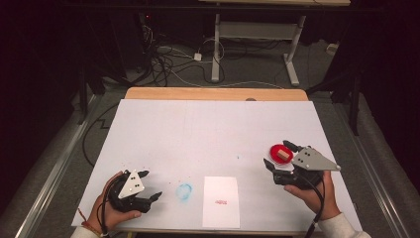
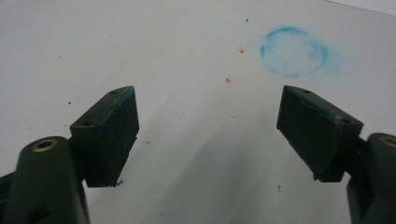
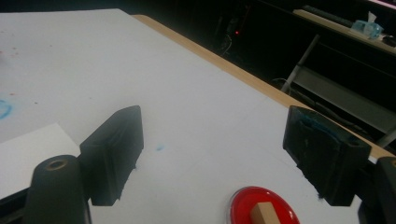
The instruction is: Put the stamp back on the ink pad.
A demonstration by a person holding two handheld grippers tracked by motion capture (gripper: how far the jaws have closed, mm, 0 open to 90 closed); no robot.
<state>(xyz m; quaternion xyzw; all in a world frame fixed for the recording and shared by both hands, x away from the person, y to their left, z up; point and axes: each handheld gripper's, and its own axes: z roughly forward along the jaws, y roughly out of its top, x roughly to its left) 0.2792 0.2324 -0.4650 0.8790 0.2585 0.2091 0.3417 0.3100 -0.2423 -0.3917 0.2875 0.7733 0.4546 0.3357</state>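
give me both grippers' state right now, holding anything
left gripper: open, nothing between its jaws, over the bare white sheet.
right gripper: open, holding nothing; the wooden stamp stands free on the red ink pad.

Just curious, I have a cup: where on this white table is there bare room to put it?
The far half of the white table is bare. The near edge is crowded: blue ring stain, paper slip, red ink pad with its wooden stamp.

Red pad (image 3: 262, 207) and stamp (image 3: 264, 214) cut off by bottom edge in right gripper view. Red print on paper (image 1: 221, 202) too small to read in high view.
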